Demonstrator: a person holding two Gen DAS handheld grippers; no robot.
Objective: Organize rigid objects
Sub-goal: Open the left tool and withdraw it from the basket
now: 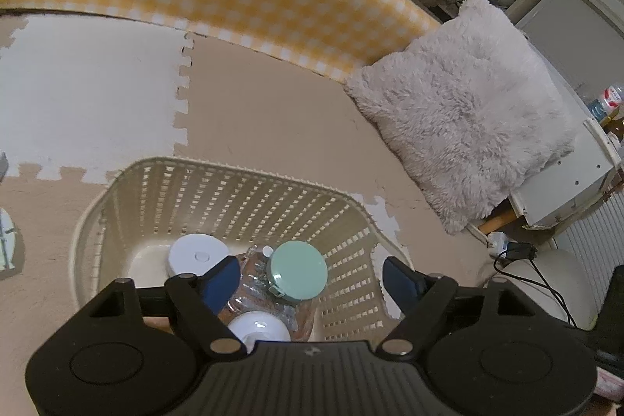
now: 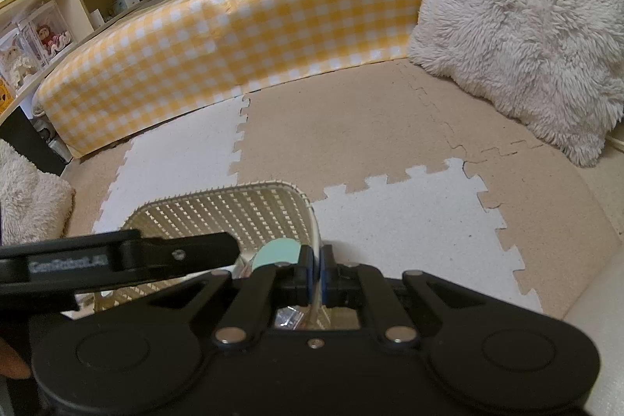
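Note:
A cream lattice basket (image 1: 249, 197) stands on the foam floor mat. Inside it lie a white round tub (image 1: 197, 254), a crumpled clear plastic bottle (image 1: 253, 283), a mint-green round lid (image 1: 298, 269) on top of the bottle, and another white round piece (image 1: 259, 328) nearer me. My left gripper (image 1: 310, 277) hovers open over the basket, its blue pads wide on either side of the green lid and not touching it. My right gripper (image 2: 318, 269) is shut on the basket's right rim (image 2: 312, 217); the green lid (image 2: 277, 252) shows just to its left.
A yellow checked cushion edge (image 2: 234, 38) runs along the back of the mat. A shaggy white pillow (image 1: 468, 112) leans at the right, by a white cabinet (image 1: 577, 178) and a black cable (image 1: 518, 260). Shelves (image 2: 58, 10) stand far left.

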